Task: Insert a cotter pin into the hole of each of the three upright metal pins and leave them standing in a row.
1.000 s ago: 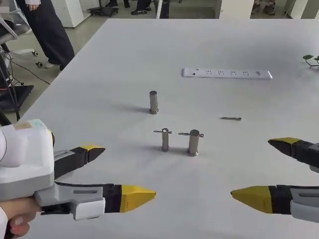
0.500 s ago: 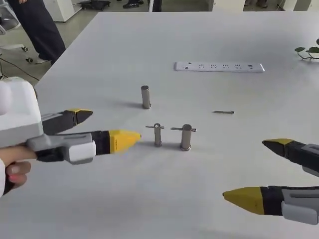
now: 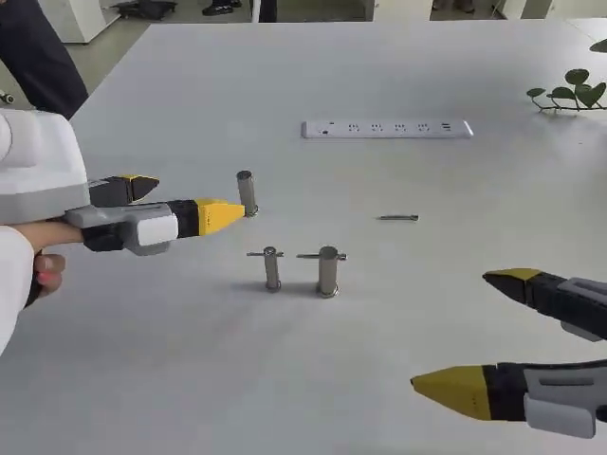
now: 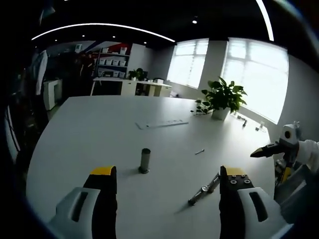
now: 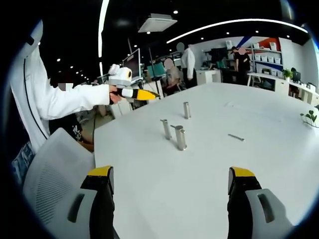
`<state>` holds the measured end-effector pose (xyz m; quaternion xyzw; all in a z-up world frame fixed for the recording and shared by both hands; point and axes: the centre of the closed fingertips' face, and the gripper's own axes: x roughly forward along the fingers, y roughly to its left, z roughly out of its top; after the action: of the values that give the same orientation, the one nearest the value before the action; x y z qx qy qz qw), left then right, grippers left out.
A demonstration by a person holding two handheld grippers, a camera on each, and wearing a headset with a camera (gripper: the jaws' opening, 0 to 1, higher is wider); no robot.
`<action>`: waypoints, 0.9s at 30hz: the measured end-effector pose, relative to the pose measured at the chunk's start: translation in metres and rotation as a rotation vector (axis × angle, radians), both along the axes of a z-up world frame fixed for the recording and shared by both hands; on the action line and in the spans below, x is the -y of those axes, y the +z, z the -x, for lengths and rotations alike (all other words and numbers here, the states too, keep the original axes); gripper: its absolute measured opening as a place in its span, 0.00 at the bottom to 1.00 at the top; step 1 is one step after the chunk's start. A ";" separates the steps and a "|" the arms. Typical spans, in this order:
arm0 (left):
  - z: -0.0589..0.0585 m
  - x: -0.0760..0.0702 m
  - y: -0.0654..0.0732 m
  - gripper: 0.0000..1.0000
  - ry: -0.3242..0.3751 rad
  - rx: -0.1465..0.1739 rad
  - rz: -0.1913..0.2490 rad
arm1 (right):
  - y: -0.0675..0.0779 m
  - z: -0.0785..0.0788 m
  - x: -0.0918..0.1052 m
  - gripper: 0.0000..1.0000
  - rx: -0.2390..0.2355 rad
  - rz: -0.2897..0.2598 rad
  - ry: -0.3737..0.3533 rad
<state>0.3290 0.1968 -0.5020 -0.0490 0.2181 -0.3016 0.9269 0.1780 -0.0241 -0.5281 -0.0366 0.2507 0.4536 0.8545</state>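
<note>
Three metal pins upright on the table (image 3: 190, 370).
- bare pin (image 3: 246, 192): far left of the group, nothing through its hole.
- left pin (image 3: 272, 268) and right pin (image 3: 328, 272): side by side, nearer than the bare pin, each with a cotter crosswise through its top.
- loose cotter (image 3: 398, 217): flat on the table, right of the bare pin, well apart from all three pins.

The left gripper (image 3: 194, 197) is held out from the left. Its fingers are released and wide apart, with nothing gripped. In the head view one jaw tip sits just left of the bare pin. In the left gripper view that pin stands ahead between the jaws, apart from both.

The right gripper (image 3: 450, 330) is near right, fingers released and empty, well apart from the pins.

A power strip (image 3: 387, 129) lies far beyond the pins. A plant (image 3: 569, 90) is at far right.
</note>
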 end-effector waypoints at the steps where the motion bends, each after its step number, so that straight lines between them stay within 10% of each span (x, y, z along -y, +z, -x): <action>1: -0.006 0.002 -0.002 0.82 -0.002 0.001 -0.012 | -0.001 0.001 0.001 0.94 -0.003 0.006 0.001; 8: -0.034 0.012 -0.019 0.75 -0.027 -0.010 -0.073 | -0.006 0.004 0.006 0.93 -0.013 0.024 -0.003; 12: -0.050 0.003 -0.026 0.68 -0.016 0.041 -0.199 | -0.006 0.002 0.011 0.91 -0.015 0.017 -0.020; 27: -0.073 0.016 -0.061 0.42 -0.049 0.015 -0.271 | -0.006 -0.001 0.011 0.89 -0.015 0.011 -0.004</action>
<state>0.4015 0.1812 -0.5631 0.0842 0.2510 -0.2923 0.9190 0.1792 -0.0350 -0.5337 -0.0376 0.2595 0.4508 0.8532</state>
